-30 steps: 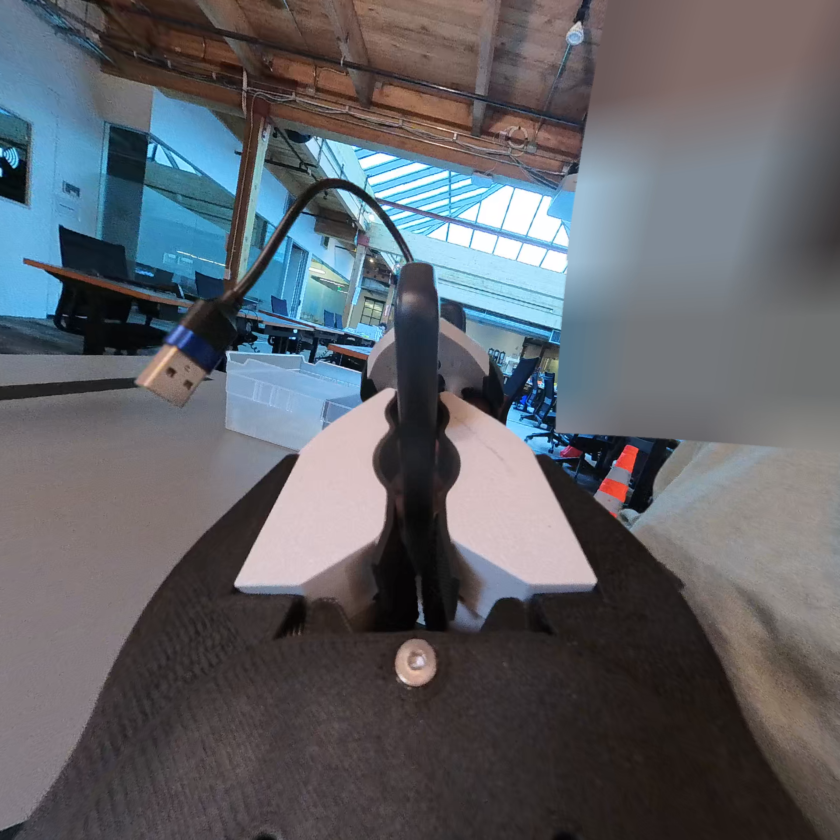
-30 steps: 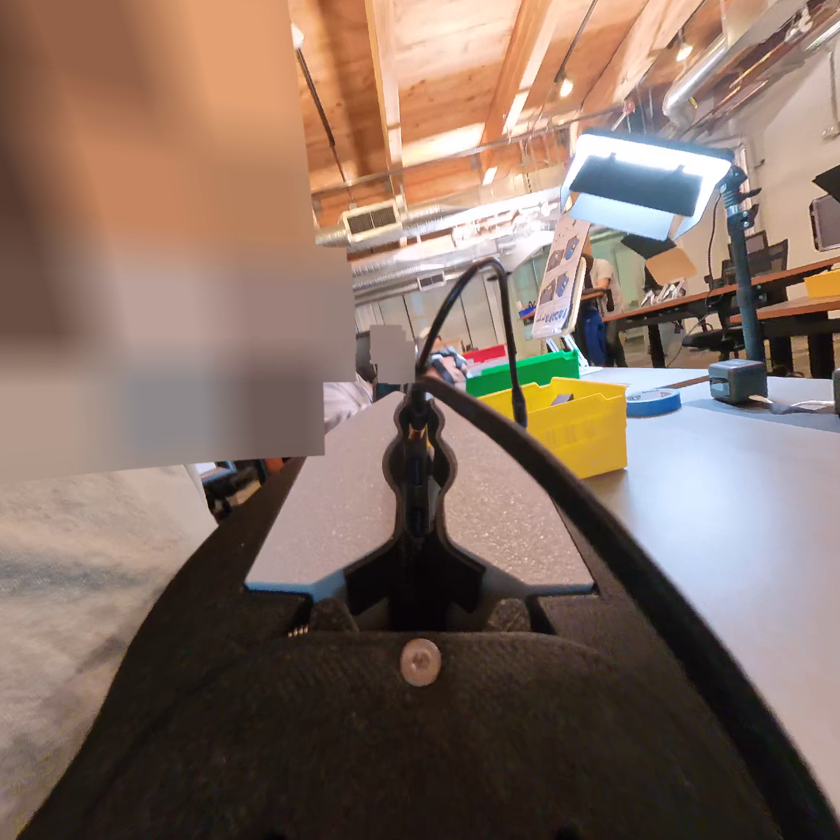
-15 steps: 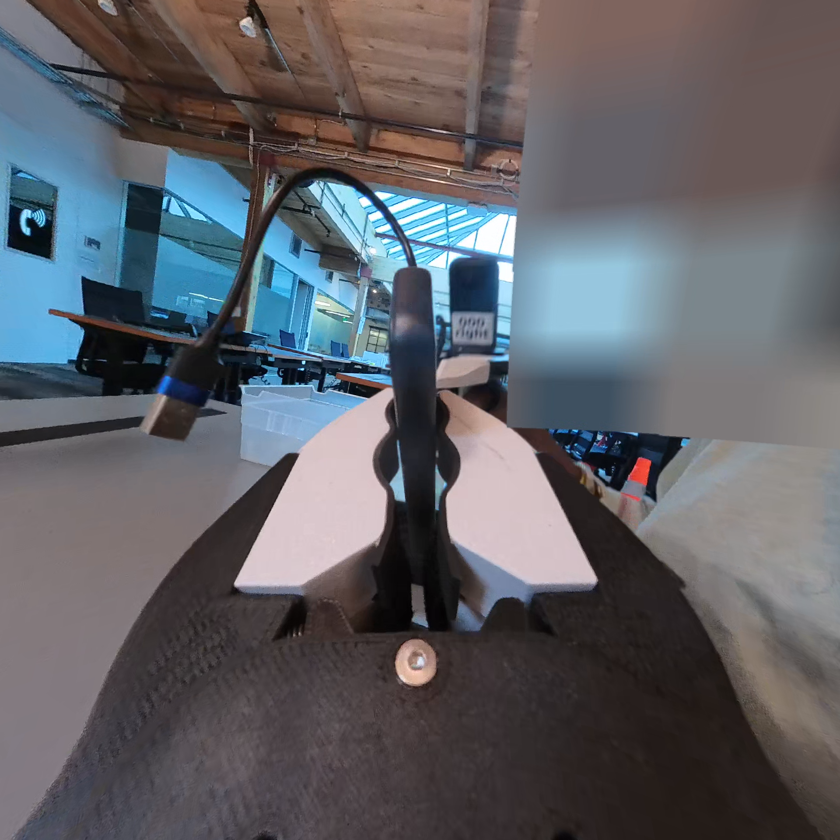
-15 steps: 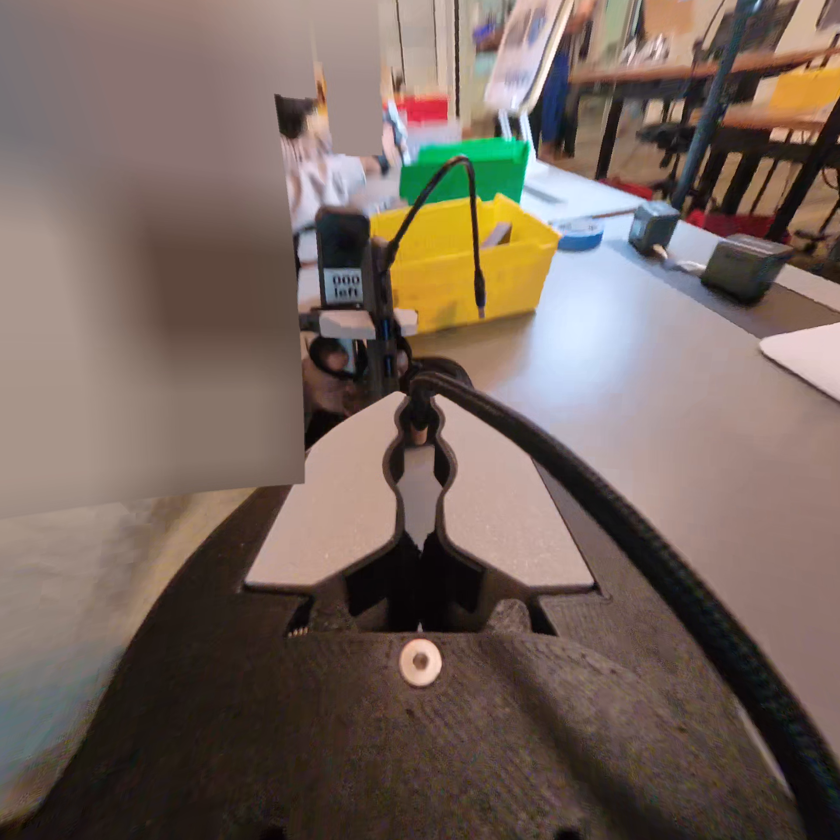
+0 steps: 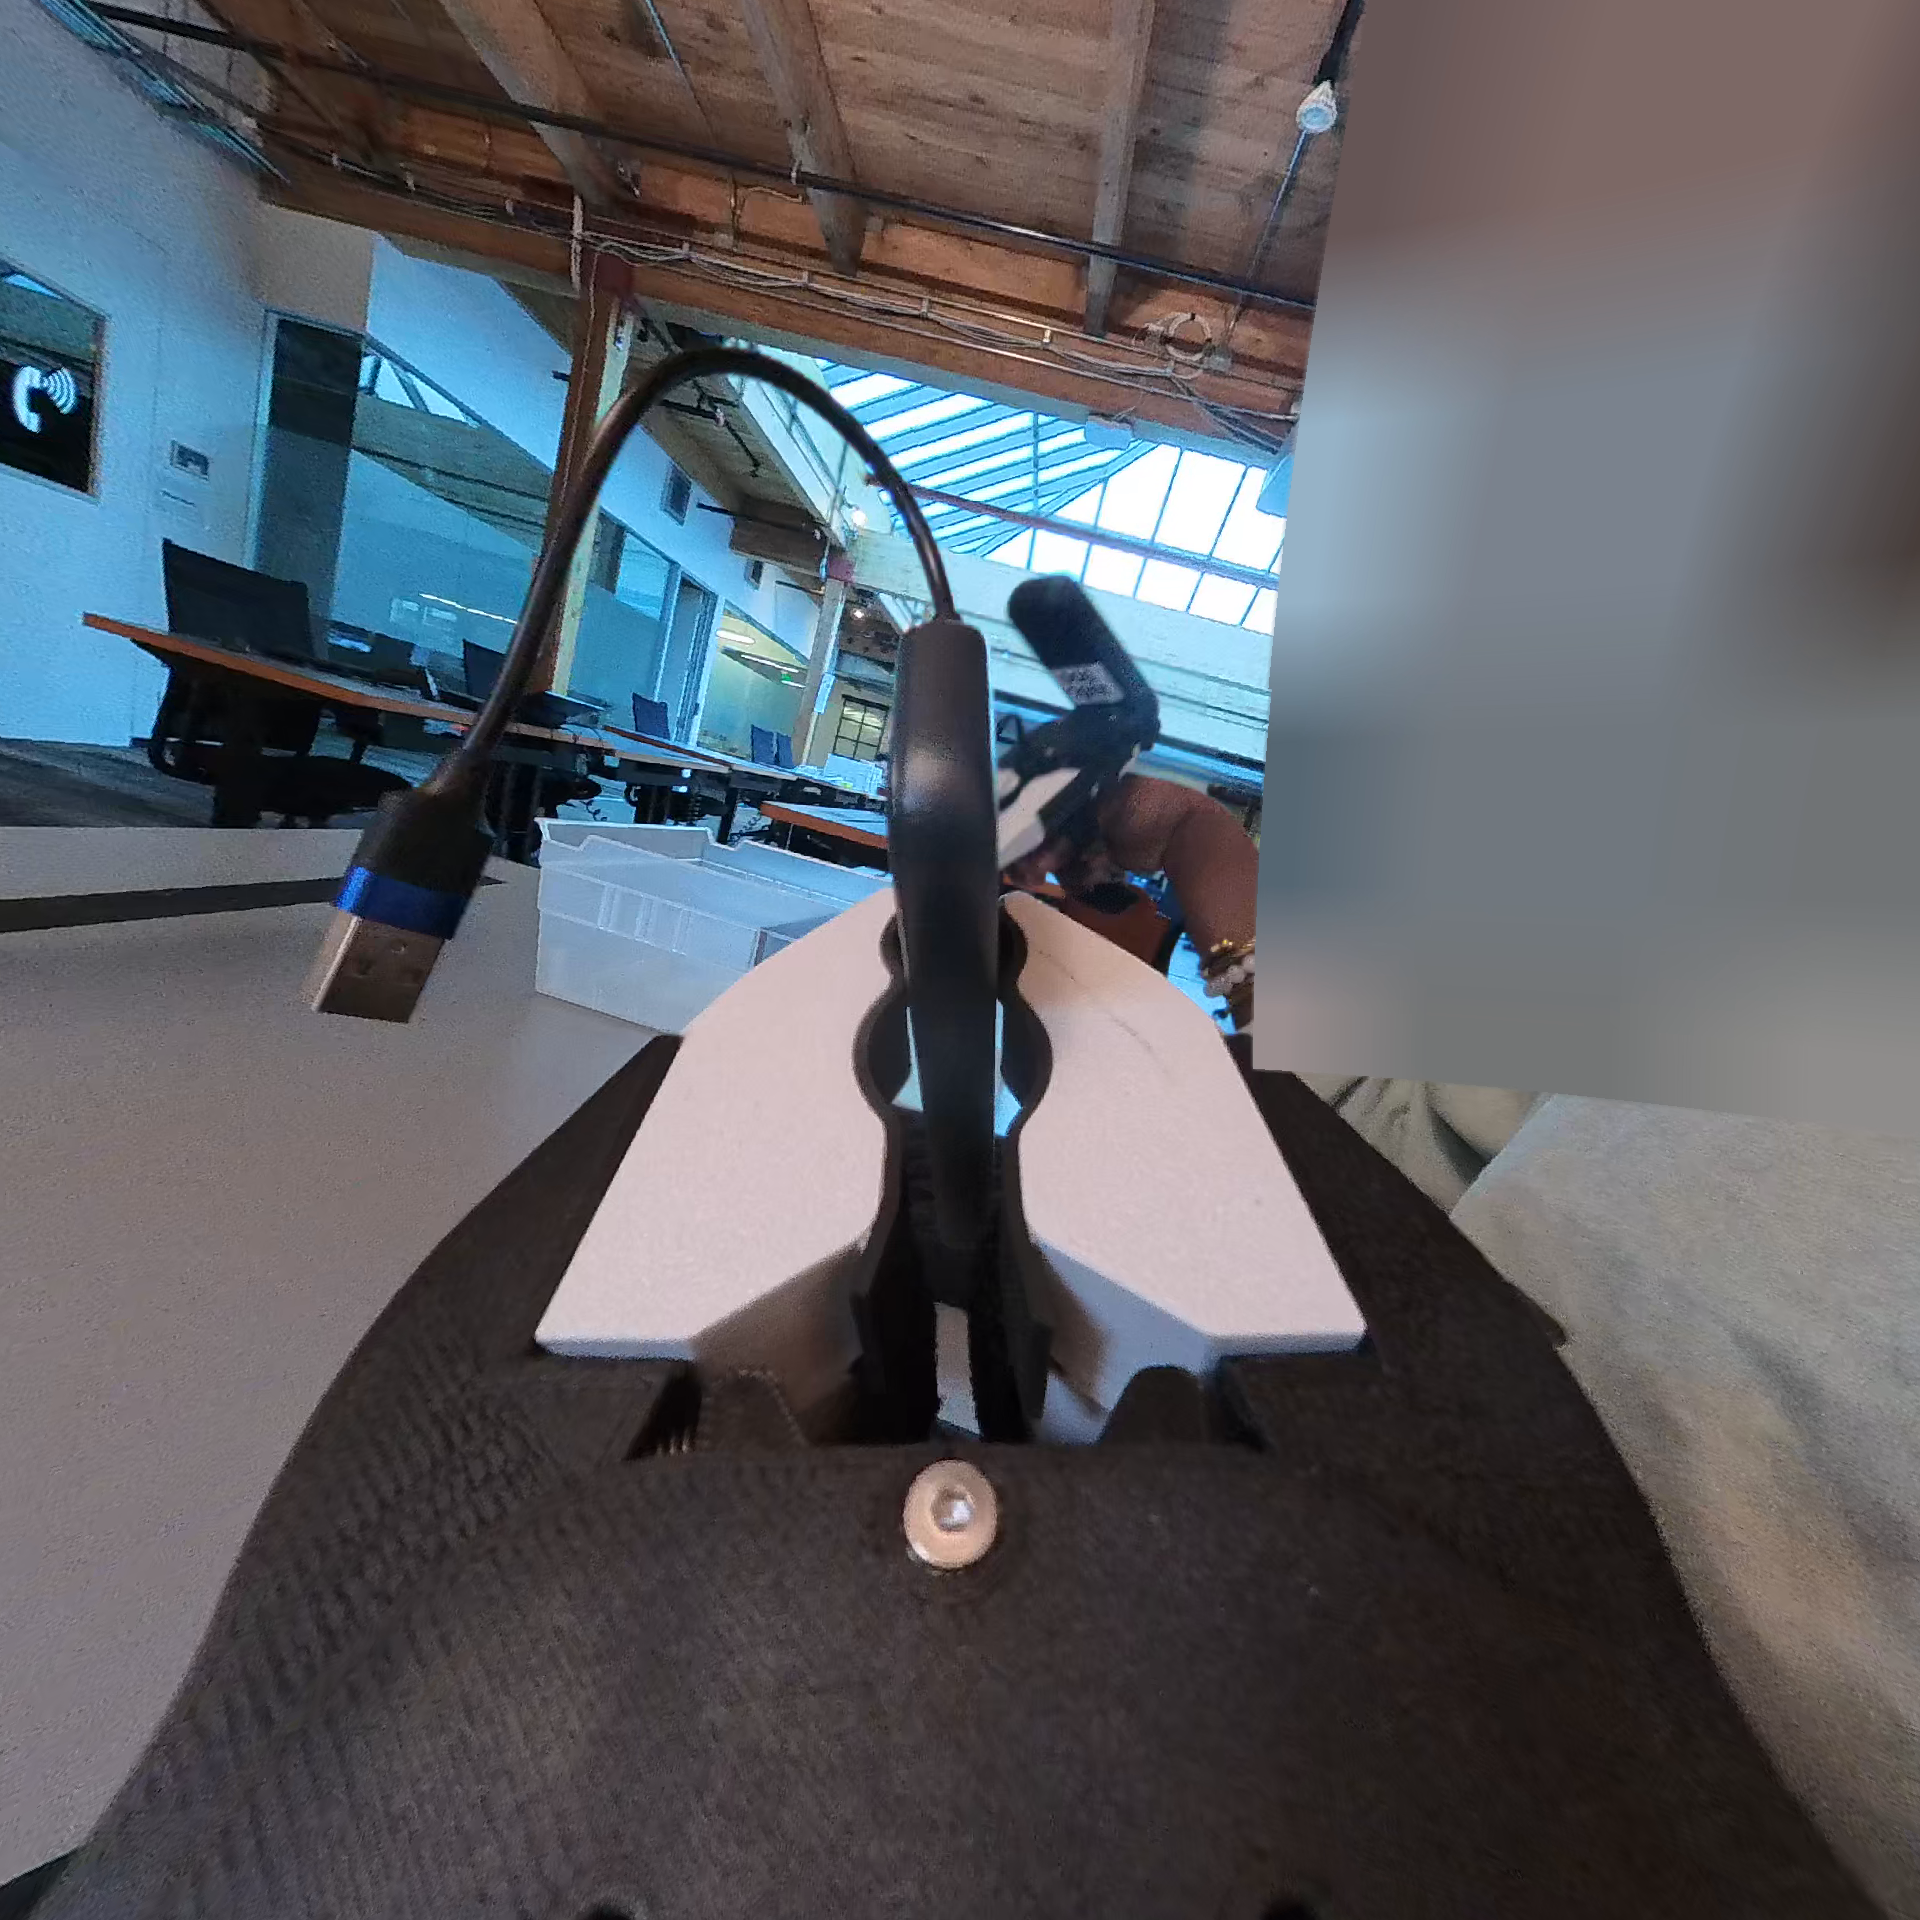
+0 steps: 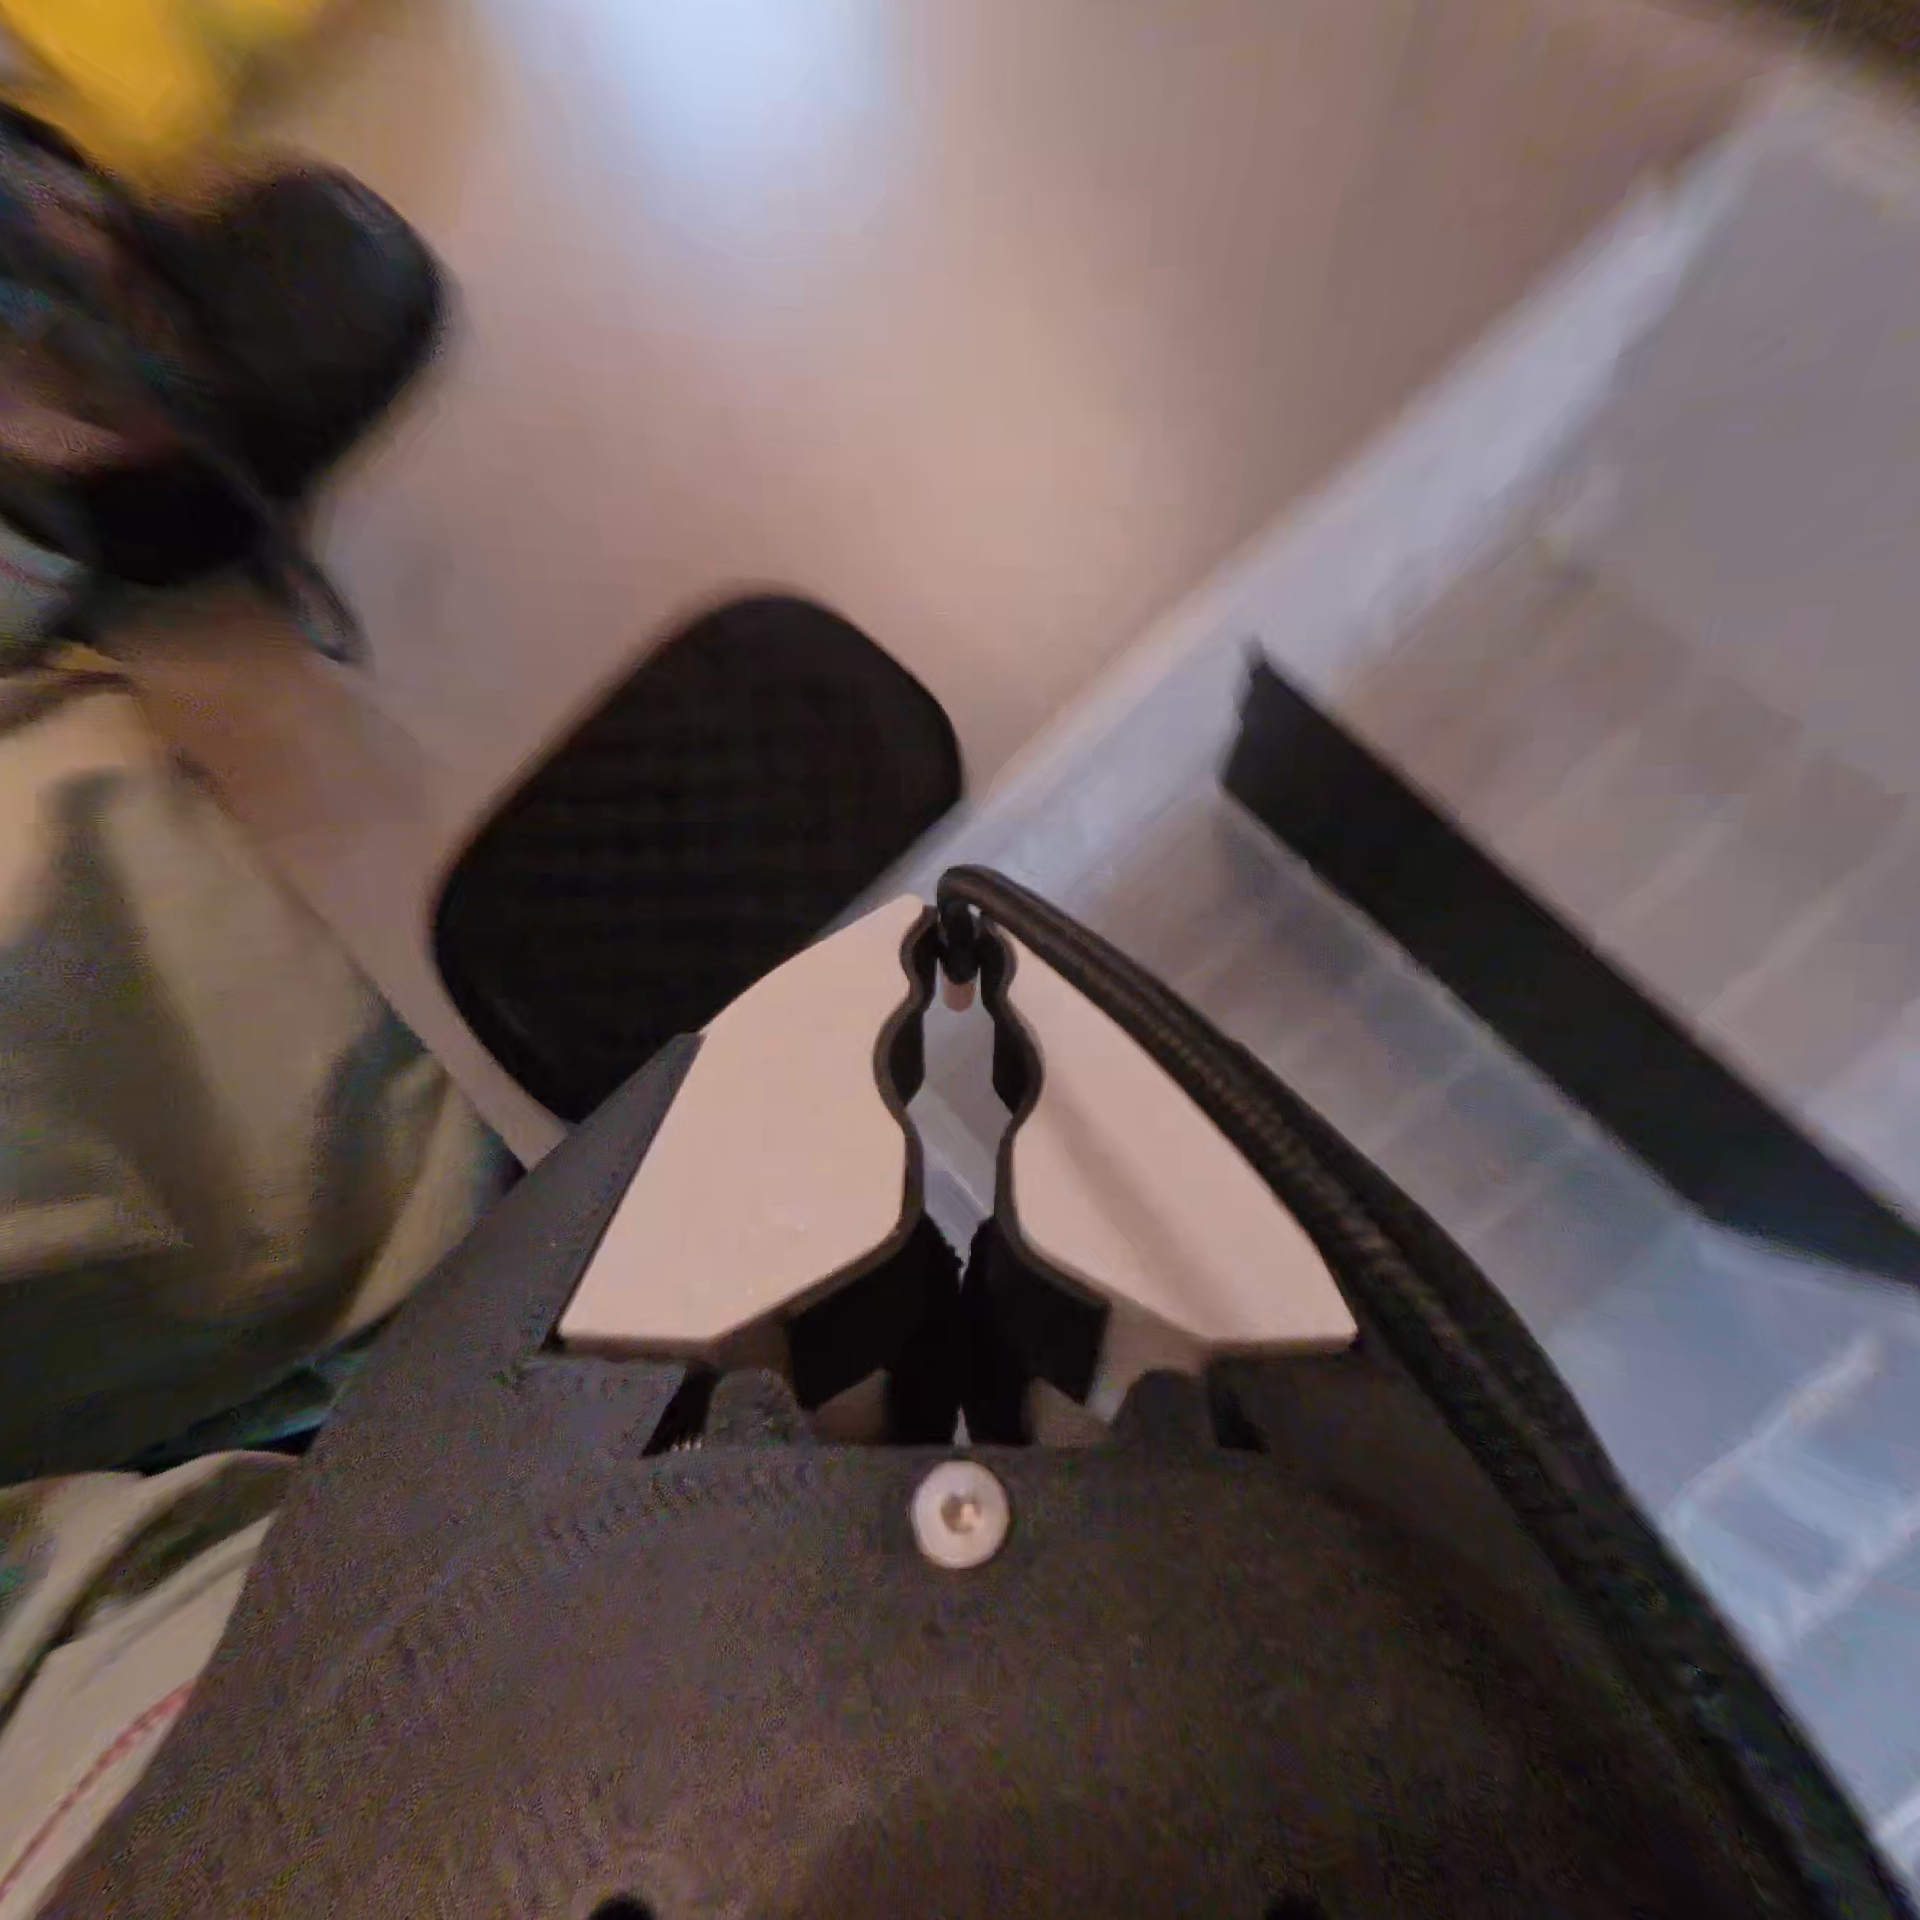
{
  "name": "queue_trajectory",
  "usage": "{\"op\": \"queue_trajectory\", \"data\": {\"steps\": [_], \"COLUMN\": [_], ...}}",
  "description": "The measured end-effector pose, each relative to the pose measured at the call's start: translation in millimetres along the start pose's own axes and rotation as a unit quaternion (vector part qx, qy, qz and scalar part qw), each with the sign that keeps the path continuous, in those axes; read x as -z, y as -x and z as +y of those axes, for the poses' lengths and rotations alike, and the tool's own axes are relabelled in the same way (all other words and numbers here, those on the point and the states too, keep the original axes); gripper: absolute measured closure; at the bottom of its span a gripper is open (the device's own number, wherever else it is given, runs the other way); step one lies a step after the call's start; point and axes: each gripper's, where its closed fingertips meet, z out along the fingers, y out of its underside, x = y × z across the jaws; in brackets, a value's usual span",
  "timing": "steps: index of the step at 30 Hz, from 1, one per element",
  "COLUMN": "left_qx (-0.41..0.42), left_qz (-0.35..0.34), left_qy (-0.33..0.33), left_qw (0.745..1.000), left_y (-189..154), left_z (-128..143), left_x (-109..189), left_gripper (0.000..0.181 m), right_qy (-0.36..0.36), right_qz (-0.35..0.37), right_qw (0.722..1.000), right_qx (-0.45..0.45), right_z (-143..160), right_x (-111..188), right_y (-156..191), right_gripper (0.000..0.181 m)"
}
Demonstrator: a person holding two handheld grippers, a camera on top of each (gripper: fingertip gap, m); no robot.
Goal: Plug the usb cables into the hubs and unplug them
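Note:
My left gripper point(image 5: 948, 935) is shut on a flat black USB hub point(image 5: 940, 810), held edge-on and upright above the grey table point(image 5: 208, 1143). The hub's short cable point(image 5: 623, 447) arcs up and left to a hanging USB-A plug with a blue band point(image 5: 390, 925). My right gripper point(image 6: 956, 940) is shut on the small plug point(image 6: 956, 966) of a black braided cable point(image 6: 1299, 1164) that trails back to the right. This view is blurred and looks down at the table. The right gripper also shows tilted just behind the hub in the left wrist view point(image 5: 1081, 717).
A clear plastic bin point(image 5: 665, 914) stands on the table behind the hub; it fills the right of the right wrist view point(image 6: 1558, 644), with a black strip point(image 6: 1538, 977) beside it. A black rounded textured part point(image 6: 696, 831) lies below the right fingertips. The person's grey sleeve point(image 5: 1714, 1351) is at right. Left tips to right tips: about 30 cm.
My right gripper has swung from facing across the room to looking down at the table and clear bin, still holding the plug. The left gripper and hub have barely moved.

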Motion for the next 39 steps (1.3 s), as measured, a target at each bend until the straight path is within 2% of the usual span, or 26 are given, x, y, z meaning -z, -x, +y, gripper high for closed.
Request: {"op": "queue_trajectory", "data": {"steps": [3, 7, 10, 16, 18, 21, 24, 26, 29, 34, 37, 39], "left_qx": [-0.004, -0.002, 0.000, -0.003, -0.005, -0.007, -0.011, -0.013, -0.015, -0.017, -0.017, -0.017], "left_qz": [-0.008, -0.012, -0.014, -0.014, -0.014, -0.015, -0.016, -0.016, -0.016, -0.019, -0.019, -0.020], "left_qy": [0.010, 0.014, 0.011, 0.014, 0.012, 0.011, 0.012, 0.011, 0.007, 0.006, 0.006, 0.006], "left_qw": [1.000, 1.000, 1.000, 1.000, 1.000, 1.000, 1.000, 1.000, 1.000, 1.000, 1.000, 1.000], "left_y": [2.7, 4.6, 5.6, 5.5, 4.9, 5.0, 4.8, 4.4, 4.1, 5.3, 5.5, 5.7], "left_z": [3.2, 4.9, 4.1, 5.0, 4.5, 4.2, 4.4, 4.2, 3.1, 3.3, 3.6, 3.9], "left_x": [-0.8, -1.3, -0.9, -1.5, -1.3, -1.2, -1.4, -1.4, -1.2, -1.2, -1.5, -1.8], "left_gripper": [0.168, 0.168, 0.168, 0.168, 0.168, 0.168, 0.168, 0.168, 0.169, 0.168, 0.168, 0.168], "right_qy": [0.114, 0.163, 0.180, 0.237, 0.261, 0.218, 0.126, 0.085, 0.060, 0.065, 0.112, 0.143], "right_qz": [0.040, 0.007, 0.007, 0.028, 0.061, 0.123, 0.203, 0.250, 0.307, 0.329, 0.292, 0.304], "right_qw": [0.990, 0.982, 0.977, 0.965, 0.957, 0.964, 0.968, 0.962, 0.947, 0.940, 0.947, 0.939], "right_qx": [-0.071, -0.100, -0.113, -0.111, -0.110, -0.095, -0.074, -0.072, -0.074, -0.067, -0.080, -0.069], "right_z": [59.4, 89.1, 93.7, 95.9, 98.2, 82.7, 59.2, 53.8, 60.2, 72.8, 90.0, 97.8], "right_x": [-17.3, -32.9, -31.4, -13.5, -5.3, 6.1, 15.5, 18.7, 13.7, -8.8, -26.9, -26.4], "right_y": [-27.4, -24.4, -24.4, -25.1, -32.2, -46.2, -70.2, -92.4, -129.0, -153.2, -148.0, -148.5], "right_gripper": [0.174, 0.173, 0.156, 0.151, 0.149, 0.146, 0.128, 0.139, 0.176, 0.180, 0.180, 0.178]}}
